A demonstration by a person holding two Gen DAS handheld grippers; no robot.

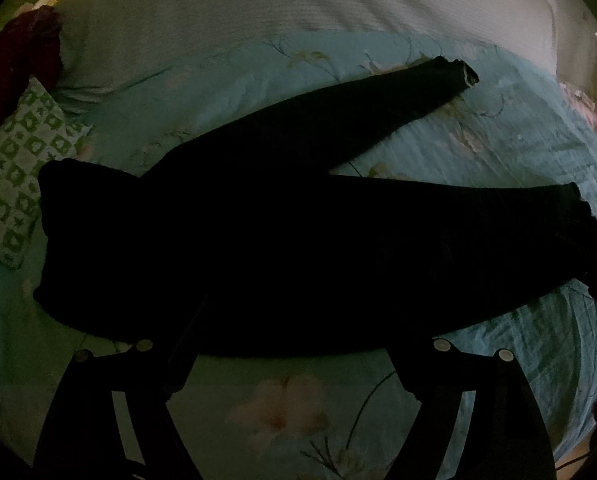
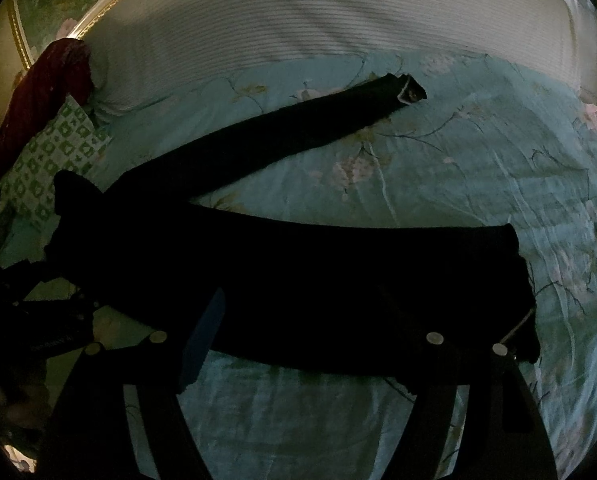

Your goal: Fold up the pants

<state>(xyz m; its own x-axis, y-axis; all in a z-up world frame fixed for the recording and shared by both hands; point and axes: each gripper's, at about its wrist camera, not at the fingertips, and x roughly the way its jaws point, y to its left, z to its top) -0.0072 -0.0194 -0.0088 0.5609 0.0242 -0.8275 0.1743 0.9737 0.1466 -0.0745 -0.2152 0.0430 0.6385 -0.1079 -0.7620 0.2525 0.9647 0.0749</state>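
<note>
Black pants (image 1: 258, 240) lie spread on a teal floral bedspread (image 1: 498, 136), waist at the left, two legs splayed to the right. The far leg's cuff (image 1: 458, 72) points up right. My left gripper (image 1: 294, 332) is open, its fingers wide apart over the near edge of the pants, holding nothing. In the right wrist view the pants (image 2: 318, 280) lie the same way, far cuff (image 2: 410, 92) beyond. My right gripper (image 2: 298, 320) is open over the near leg, close to its cuff (image 2: 518, 280). The left gripper (image 2: 50, 320) shows at the left edge.
A green-and-white patterned pillow (image 1: 14, 176) lies left of the waist. A dark red cloth (image 1: 14, 64) sits behind it. A white ribbed blanket (image 1: 298, 4) covers the far side of the bed, below a gold-trimmed headboard (image 2: 78, 20).
</note>
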